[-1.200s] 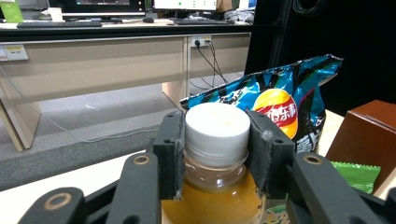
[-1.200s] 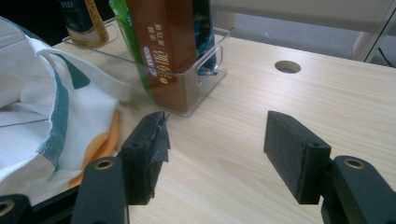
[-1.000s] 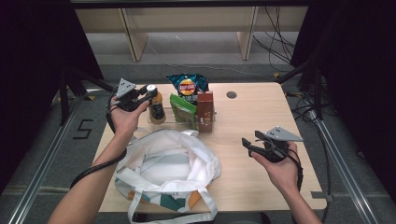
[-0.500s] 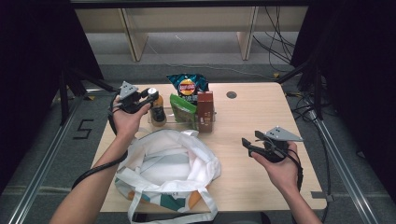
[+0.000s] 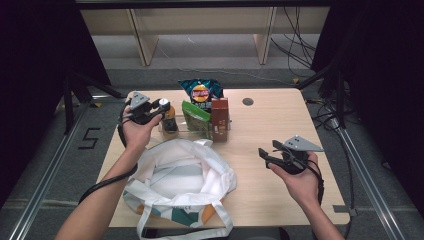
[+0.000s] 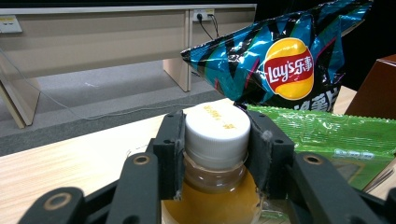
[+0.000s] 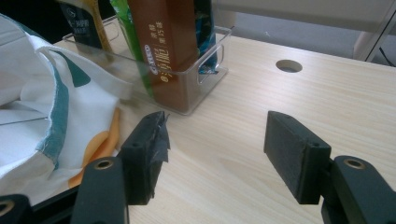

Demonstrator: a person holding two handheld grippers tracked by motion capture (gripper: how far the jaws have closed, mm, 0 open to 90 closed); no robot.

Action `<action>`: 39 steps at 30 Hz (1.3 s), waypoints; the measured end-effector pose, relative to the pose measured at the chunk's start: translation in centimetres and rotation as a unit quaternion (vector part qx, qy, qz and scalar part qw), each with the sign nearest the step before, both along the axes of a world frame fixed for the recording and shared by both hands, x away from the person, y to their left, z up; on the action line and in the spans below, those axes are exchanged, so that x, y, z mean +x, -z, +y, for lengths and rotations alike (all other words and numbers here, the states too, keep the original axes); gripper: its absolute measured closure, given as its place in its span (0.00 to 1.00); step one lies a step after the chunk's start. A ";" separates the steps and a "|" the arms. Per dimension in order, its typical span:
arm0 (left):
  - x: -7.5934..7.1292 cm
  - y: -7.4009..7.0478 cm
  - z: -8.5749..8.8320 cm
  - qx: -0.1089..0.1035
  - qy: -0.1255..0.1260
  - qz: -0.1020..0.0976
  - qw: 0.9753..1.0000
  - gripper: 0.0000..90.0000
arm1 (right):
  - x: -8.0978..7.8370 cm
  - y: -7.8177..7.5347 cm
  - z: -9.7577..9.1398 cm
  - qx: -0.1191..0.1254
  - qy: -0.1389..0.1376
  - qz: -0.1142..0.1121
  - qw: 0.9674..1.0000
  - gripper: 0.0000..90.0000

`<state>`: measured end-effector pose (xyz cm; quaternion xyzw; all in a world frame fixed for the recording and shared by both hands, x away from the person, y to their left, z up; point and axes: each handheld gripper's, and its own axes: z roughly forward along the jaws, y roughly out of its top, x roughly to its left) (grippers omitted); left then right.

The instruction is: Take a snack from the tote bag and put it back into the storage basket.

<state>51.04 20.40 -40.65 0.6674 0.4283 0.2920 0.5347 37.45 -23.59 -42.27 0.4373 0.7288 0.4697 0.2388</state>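
Bottle [image 6: 215, 186] sat clamped at its white cap between the left gripper [image 6: 215, 154] jaws, probably for lifting toward the tote bag [image 5: 180, 175]; right gripper [image 7: 215, 144] hovered wide open, empty, above worktop [image 7: 280, 116].

Wooden surface [image 5: 280, 125] carrying everything, clear bin [image 7: 205, 74] holding a brown carton [image 5: 219, 118] and green packet [image 5: 195, 116], blue chip bag [image 5: 202, 91] leaning behind, white tote bag [image 5: 180, 175] slumping open in front
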 end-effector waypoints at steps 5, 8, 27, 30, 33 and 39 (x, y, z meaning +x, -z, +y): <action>0.0 0.2 0.0 0.001 0.000 0.002 1.000 0.65 | 0.1 0.1 0.0 0.001 -0.004 -0.008 1.000 0.44; 0.0 0.3 0.0 0.003 -0.001 0.004 1.000 0.65 | 0.0 0.0 0.0 0.001 0.001 -0.003 1.000 0.44; 0.2 1.3 0.0 0.009 0.003 0.015 1.000 0.65 | 0.1 0.1 0.1 0.004 -0.004 -0.004 1.000 0.44; 0.1 1.4 0.0 0.006 0.001 0.015 1.000 0.65 | 0.1 0.1 0.1 0.004 -0.004 -0.005 1.000 0.44; 0.1 1.4 0.0 0.006 0.002 0.014 1.000 0.65 | 0.1 0.1 0.0 0.002 -0.004 -0.005 1.000 0.44; -0.1 1.5 0.0 0.006 0.001 0.012 1.000 0.65 | 0.1 0.0 -0.1 -0.006 -0.008 -0.007 1.000 0.44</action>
